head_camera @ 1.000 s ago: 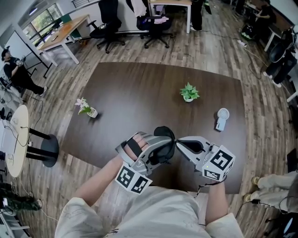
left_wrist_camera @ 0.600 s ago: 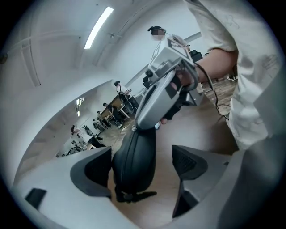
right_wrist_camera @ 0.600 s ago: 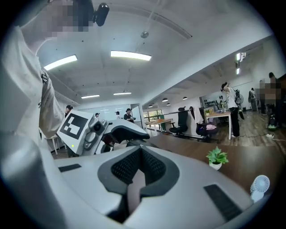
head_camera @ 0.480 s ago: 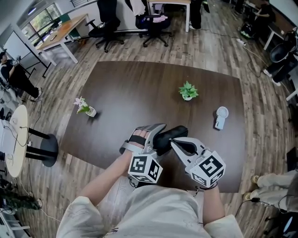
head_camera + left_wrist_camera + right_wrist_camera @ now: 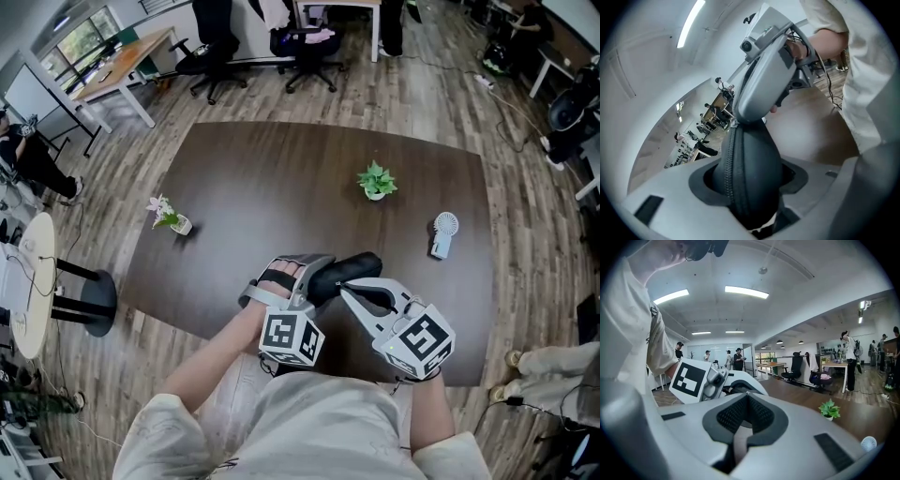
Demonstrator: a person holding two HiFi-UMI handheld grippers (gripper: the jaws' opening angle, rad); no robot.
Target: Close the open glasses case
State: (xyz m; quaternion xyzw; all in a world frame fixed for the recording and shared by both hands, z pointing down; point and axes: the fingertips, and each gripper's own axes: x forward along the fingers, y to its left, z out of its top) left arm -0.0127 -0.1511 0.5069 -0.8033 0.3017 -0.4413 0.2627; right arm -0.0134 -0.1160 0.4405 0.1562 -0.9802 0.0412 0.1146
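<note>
As the left hand-held gripper comes in over the near edge of the surface, its jaws have just been closing and are now pressed on the black glasses case, one pad on each flank. That grip is plain only in the left gripper view, where the case fills the gap between the jaws. Its zipper runs up the left side there, and the two halves lie together along all of it that shows.

From the head view the case is just a dark rounded shape between the two tools. I cannot tell whether it rests on the surface or hangs just above it.

The right hand-held gripper has its jaws drawn together with nothing visible between the pads. In the left gripper view its tip meets the far end of the case, right where the zipper line ends. Whether it pinches anything there is hidden.

The right gripper view looks past the left tool's marker cube and out across the surface. A small green plant stands there, with a white fan near it. The head view adds a little flower pot well apart on the far left, and office chairs on the wooden floor beyond.
</note>
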